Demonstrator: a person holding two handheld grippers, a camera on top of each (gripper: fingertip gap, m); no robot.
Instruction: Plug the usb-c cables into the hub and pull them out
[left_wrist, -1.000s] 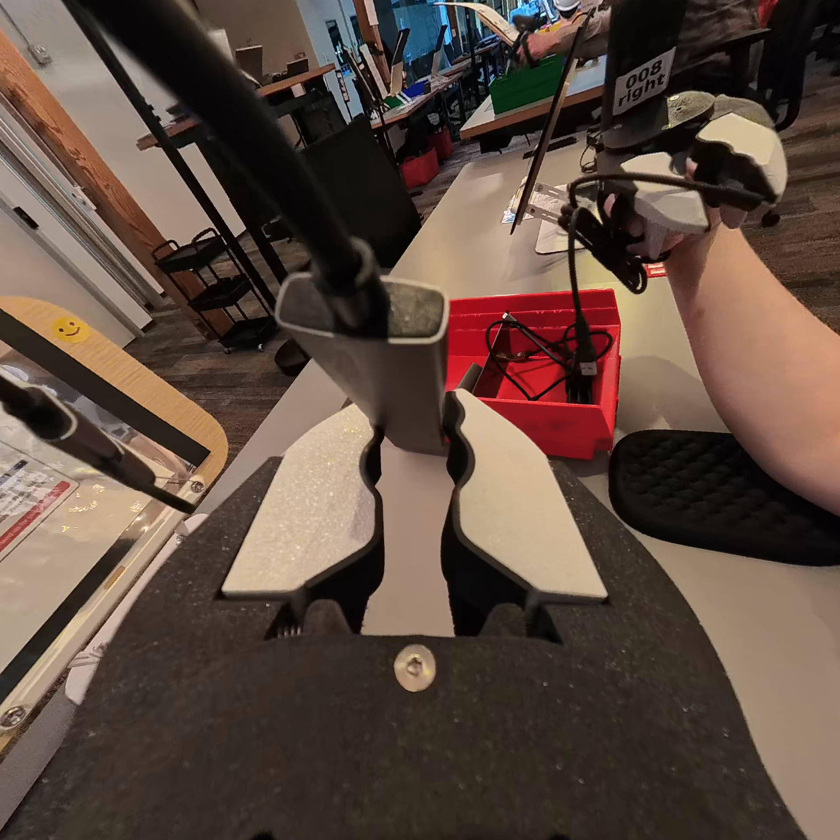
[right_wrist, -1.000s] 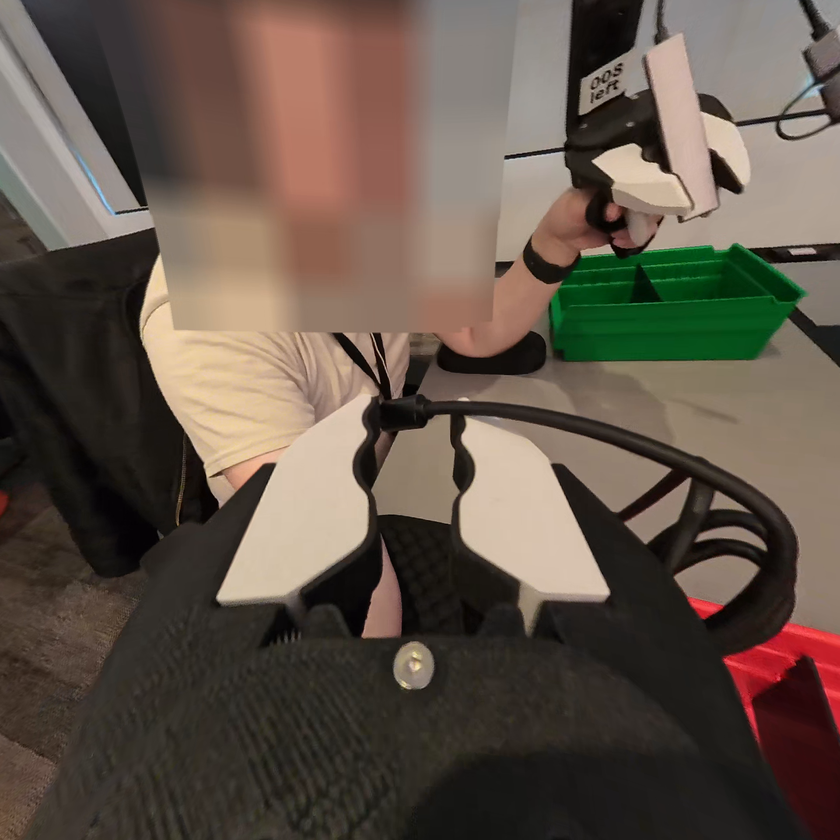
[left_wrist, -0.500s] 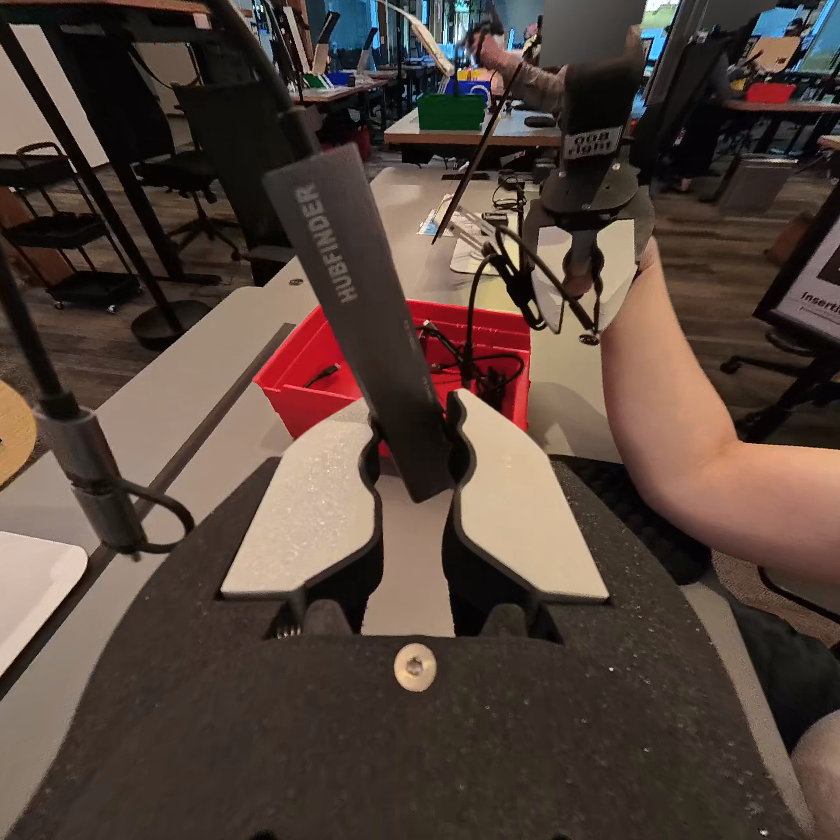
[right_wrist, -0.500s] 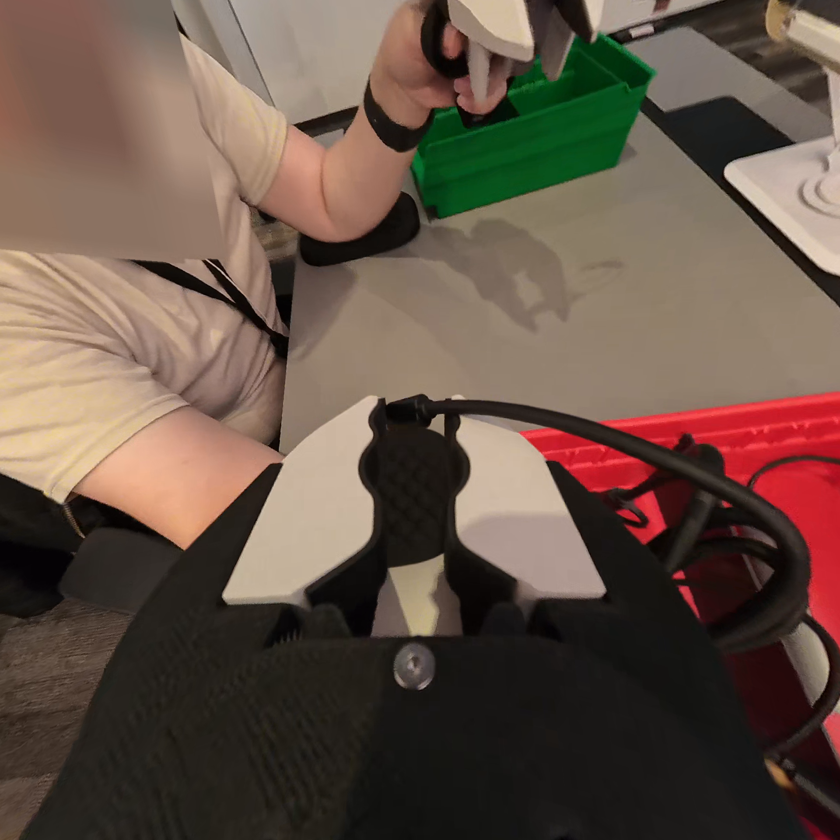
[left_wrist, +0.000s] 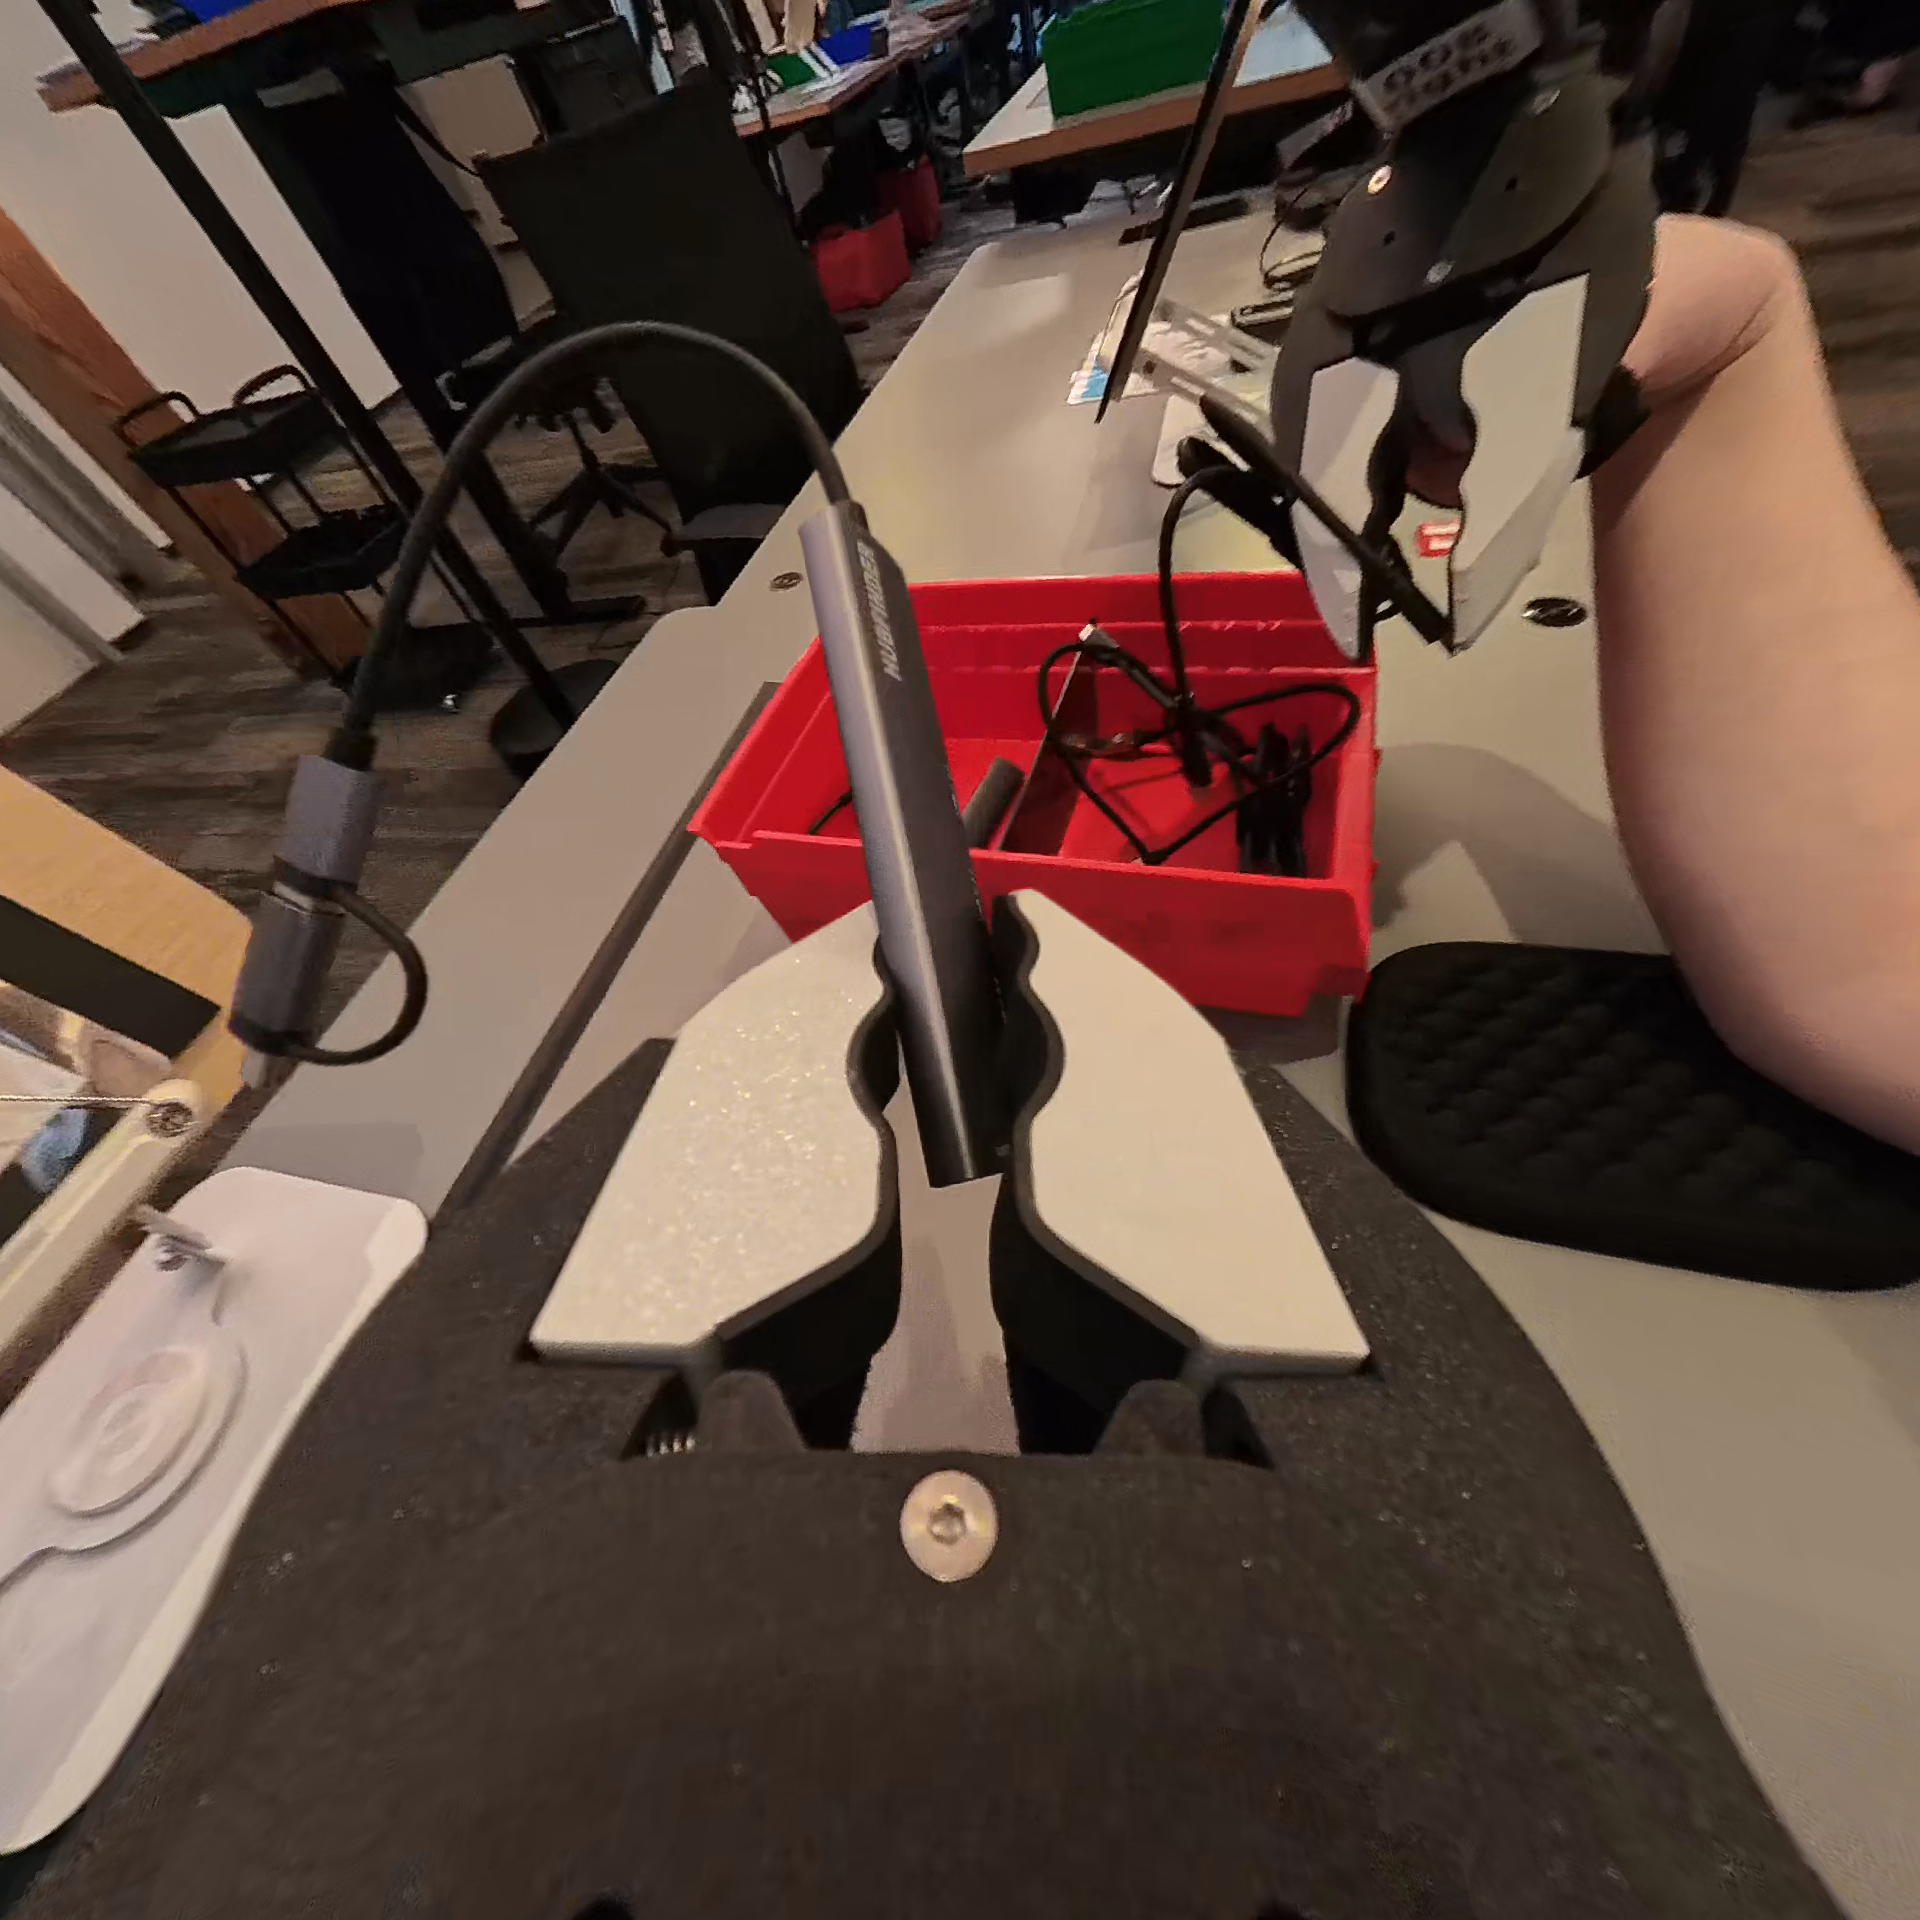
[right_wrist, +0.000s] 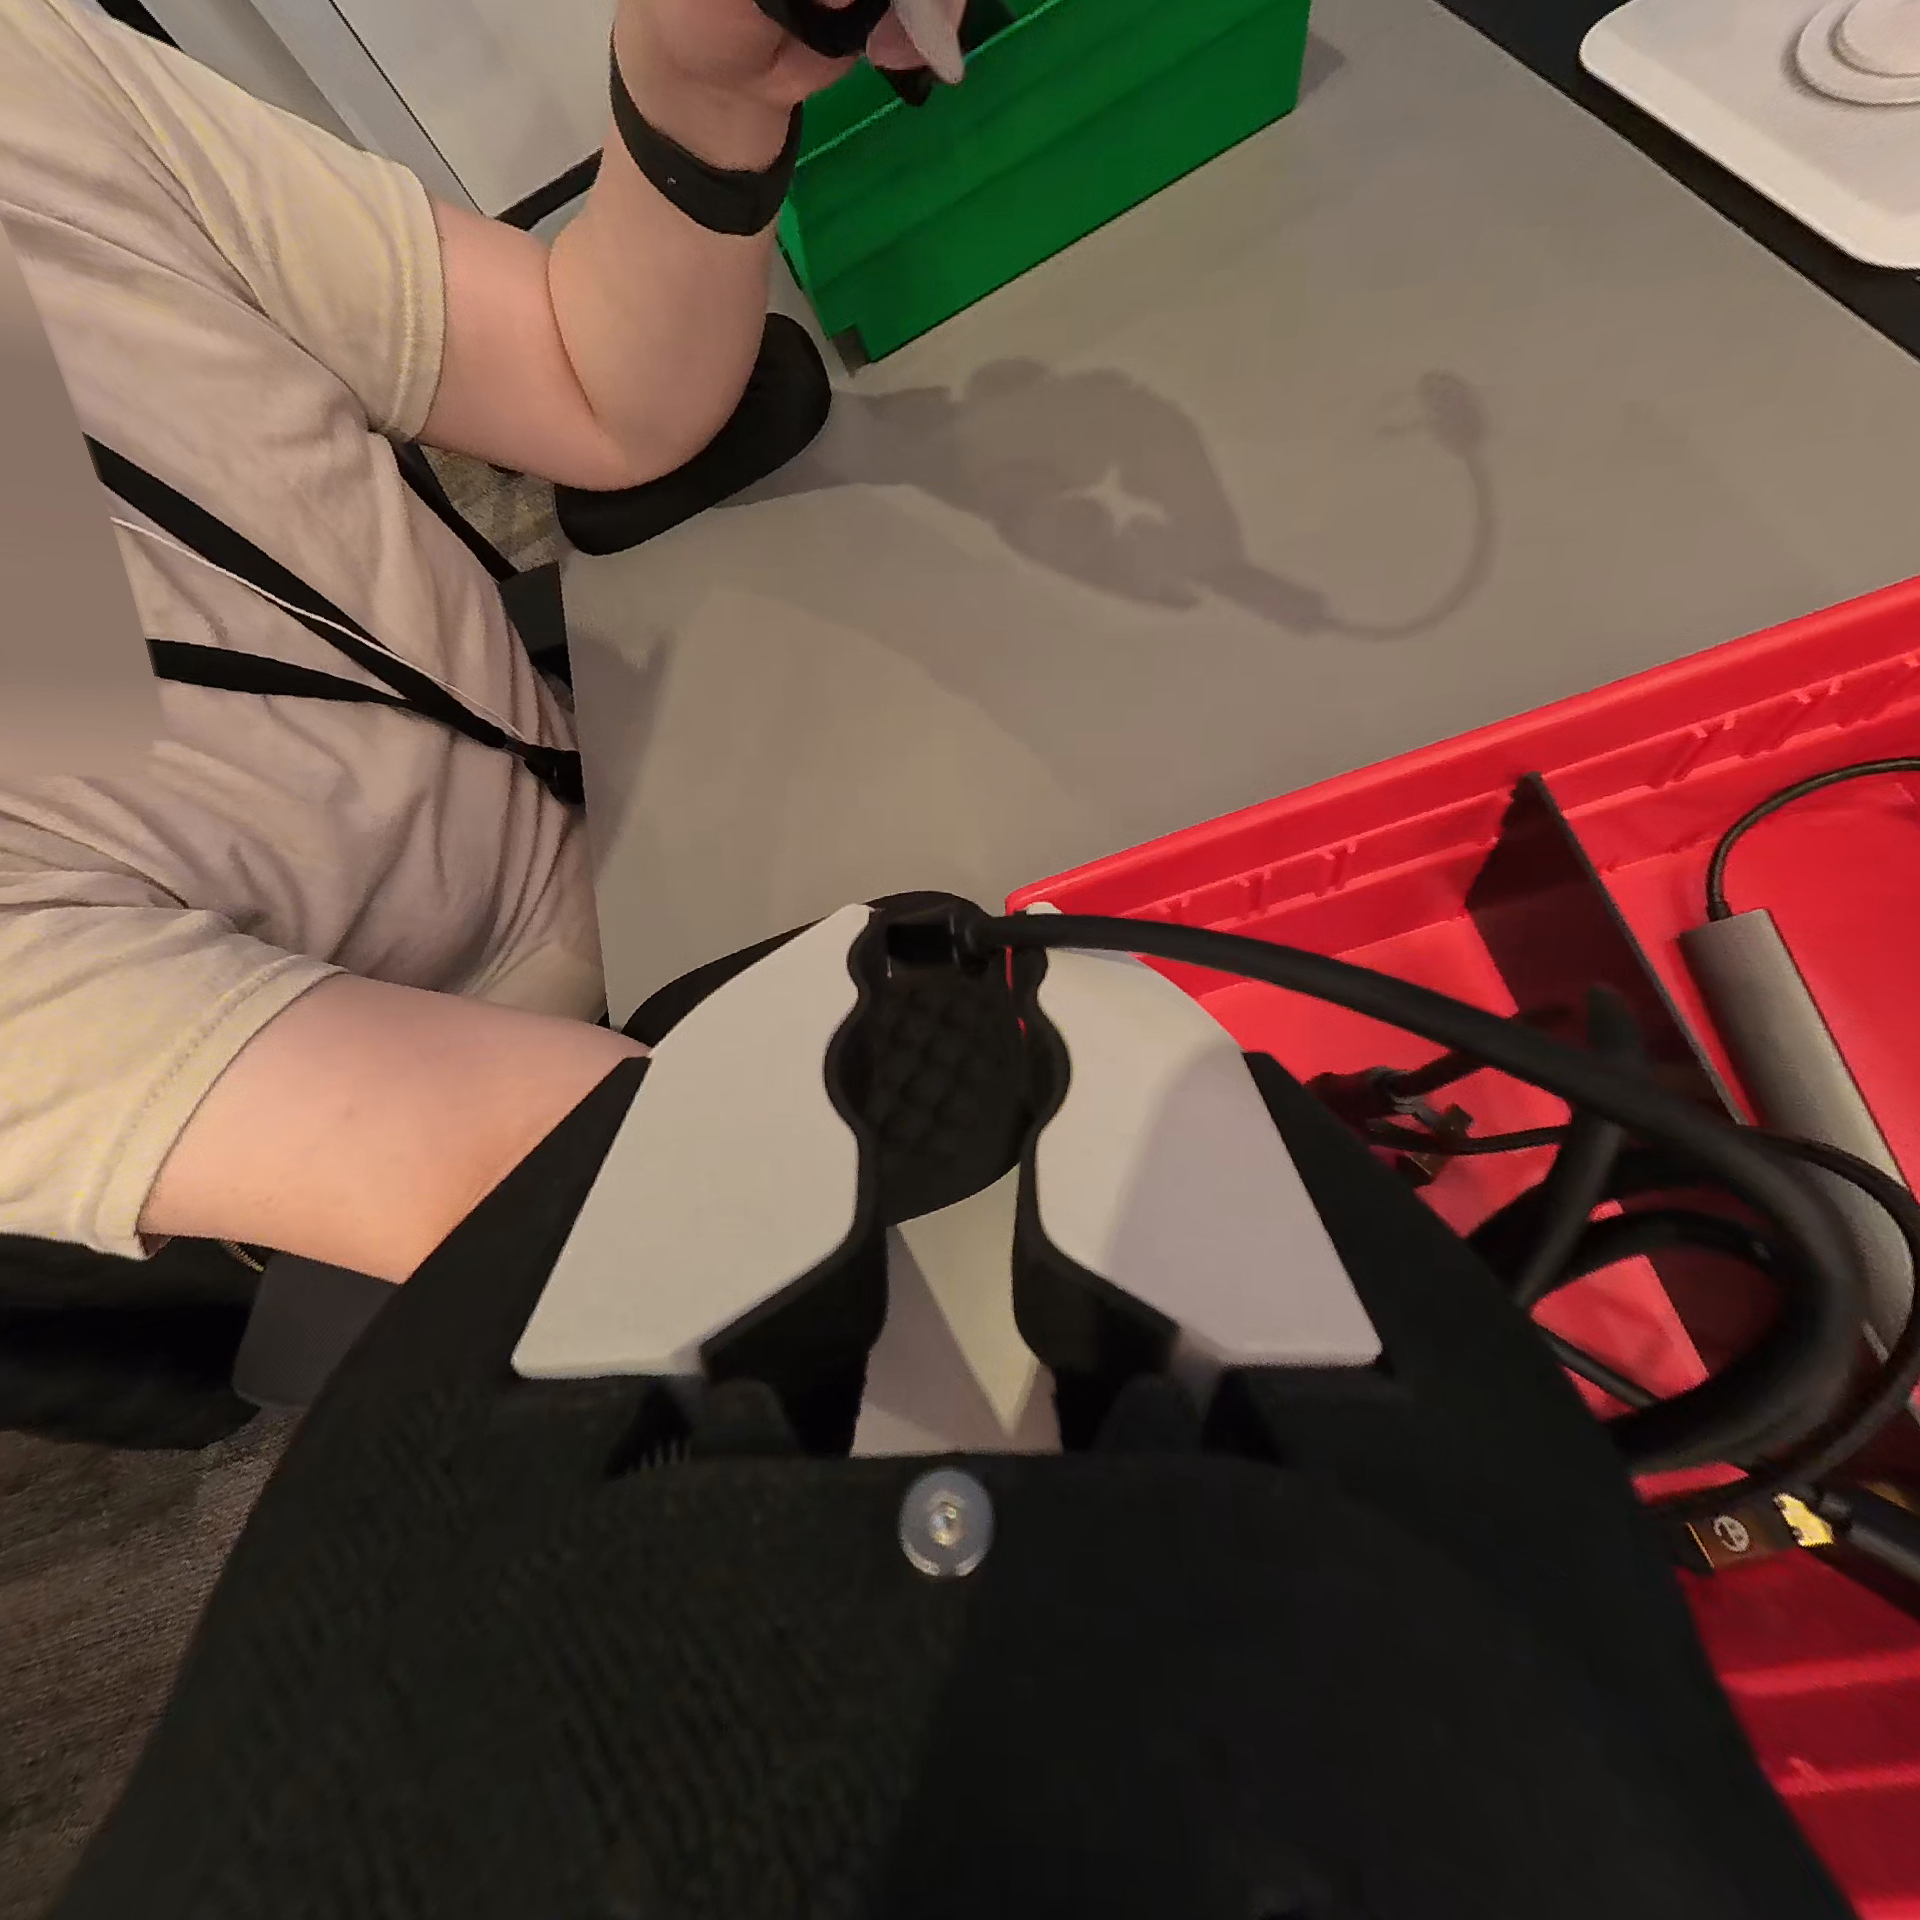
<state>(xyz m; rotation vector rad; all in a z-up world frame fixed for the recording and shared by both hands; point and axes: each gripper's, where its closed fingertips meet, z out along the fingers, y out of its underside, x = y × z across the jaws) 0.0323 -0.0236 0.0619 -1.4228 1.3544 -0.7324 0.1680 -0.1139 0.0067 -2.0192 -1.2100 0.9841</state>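
My left gripper is shut on the lower end of a slim grey hub, which stands tilted upward above the table. The hub's own black cable arcs left to a hanging grey connector. My right gripper is shut on the plug of a black usb-c cable that trails into the red bin. In the left wrist view the right gripper hangs above the red bin's far right corner, apart from the hub.
The red bin holds tangled black cables and another grey hub. A green bin stands near my left hand. Black elbow pads lie on the grey table. A white base is at the left. Tip to tip, the grippers are about 20 centimetres apart.
My left gripper has swung with the hub, so its cable and connector now hang to the left. My right gripper has tilted down over the red bin, still holding the plug.
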